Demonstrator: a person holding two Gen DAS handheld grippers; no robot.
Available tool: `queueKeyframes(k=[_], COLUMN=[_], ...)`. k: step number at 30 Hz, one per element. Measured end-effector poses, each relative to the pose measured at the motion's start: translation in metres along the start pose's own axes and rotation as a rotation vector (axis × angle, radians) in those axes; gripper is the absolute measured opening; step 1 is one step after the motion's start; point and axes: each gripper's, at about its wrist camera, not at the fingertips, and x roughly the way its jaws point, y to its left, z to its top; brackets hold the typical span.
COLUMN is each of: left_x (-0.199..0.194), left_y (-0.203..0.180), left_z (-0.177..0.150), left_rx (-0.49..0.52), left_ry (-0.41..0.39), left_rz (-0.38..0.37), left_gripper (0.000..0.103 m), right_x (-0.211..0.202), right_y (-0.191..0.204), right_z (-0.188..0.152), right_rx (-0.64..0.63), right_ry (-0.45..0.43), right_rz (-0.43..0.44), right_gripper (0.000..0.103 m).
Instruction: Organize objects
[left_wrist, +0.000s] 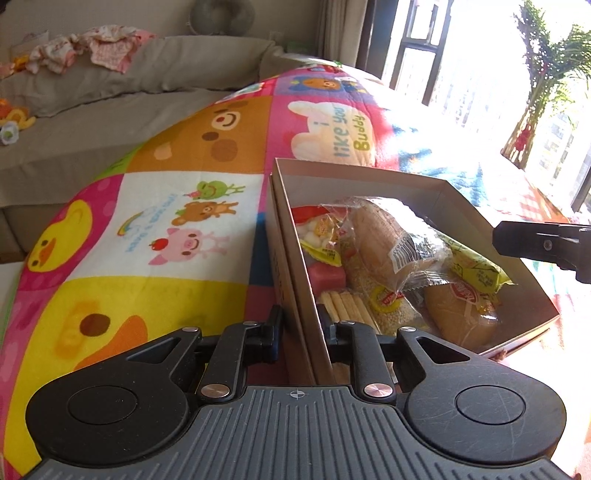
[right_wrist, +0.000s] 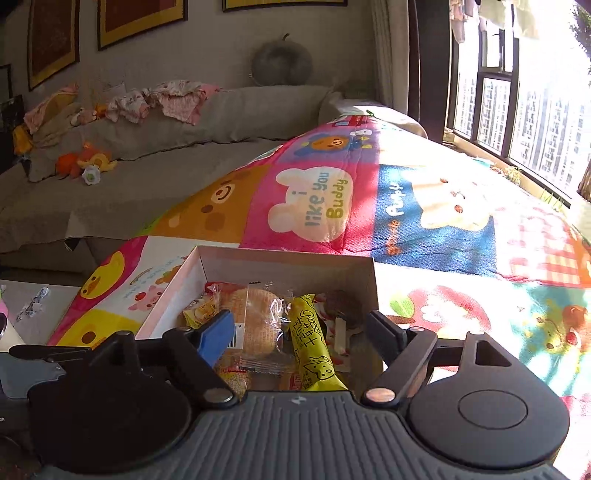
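Cardboard wall of the shallow brown snack box (left_wrist: 295, 266) sits pinched between your left gripper (left_wrist: 300, 325) jaws, a clamp only the left wrist view shows. Your right gripper (right_wrist: 303, 332) hangs with jaws spread wide and nothing between the pads, over the crinkly yellow cheese-stick packet (right_wrist: 314, 347) at twelve o'clock. Clear-wrapped buns (left_wrist: 388, 236) fill the box, which rests on the fuzzy cartoon patchwork blanket (left_wrist: 166, 221); grey sofa (right_wrist: 147, 147) at ten o'clock.

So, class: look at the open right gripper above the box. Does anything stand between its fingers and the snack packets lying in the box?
Nothing visible does. The right gripper hangs open over the cardboard box, which has no lid on it, and the yellow cheese-stick packet lies exposed directly beneath.
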Motion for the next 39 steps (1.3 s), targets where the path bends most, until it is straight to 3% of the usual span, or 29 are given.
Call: queueKeyframes(k=[5, 9, 11, 15, 20, 24, 29, 33, 39], left_x=[-0.012, -0.05, -0.074, -0.115, -0.124, -0.116, -0.094, -0.095, -0.096], left_y=[-0.003, -0.007, -0.008, -0.016, -0.046, -0.067, -0.075, -0.076, -0.08], left_z=[0.0, -0.005, -0.01, -0.033, -0.081, -0.107, -0.122, -0.13, -0.132], left_rx=[0.019, 0.051, 0.047, 0.041, 0.103, 0.146, 0.15, 0.161, 0.152], left_ry=[-0.018, -0.146, -0.212, -0.275, -0.206, -0.137, -0.062, -0.08, -0.098], left_rz=[0.016, 0.046, 0.051, 0.042, 0.036, 0.028, 0.083, 0.093, 0.101], left_gripper=[0.02, 0.018, 0.018, 0.018, 0.018, 0.018, 0.018, 0.018, 0.018], right_x=[-0.008, -0.023, -0.034, -0.053, -0.077, -0.085, -0.084, -0.081, -0.078], right_y=[-0.011, -0.026, -0.033, -0.043, -0.049, -0.043, -0.035, -0.017, -0.018], right_z=[-0.02, -0.037, -0.051, -0.08, -0.124, -0.15, -0.174, -0.183, -0.185], right_rx=[0.038, 0.095, 0.121, 0.146, 0.217, 0.228, 0.209, 0.097, 0.121], right_ry=[0.014, -0.004, -0.012, 0.003, 0.014, 0.056, 0.112, 0.077, 0.069], right_rz=[-0.031, -0.048, -0.054, -0.068, -0.067, -0.089, -0.122, -0.212, -0.213], right_gripper=[0.082, 0.083, 0.089, 0.091, 0.102, 0.103, 0.103, 0.103, 0.103])
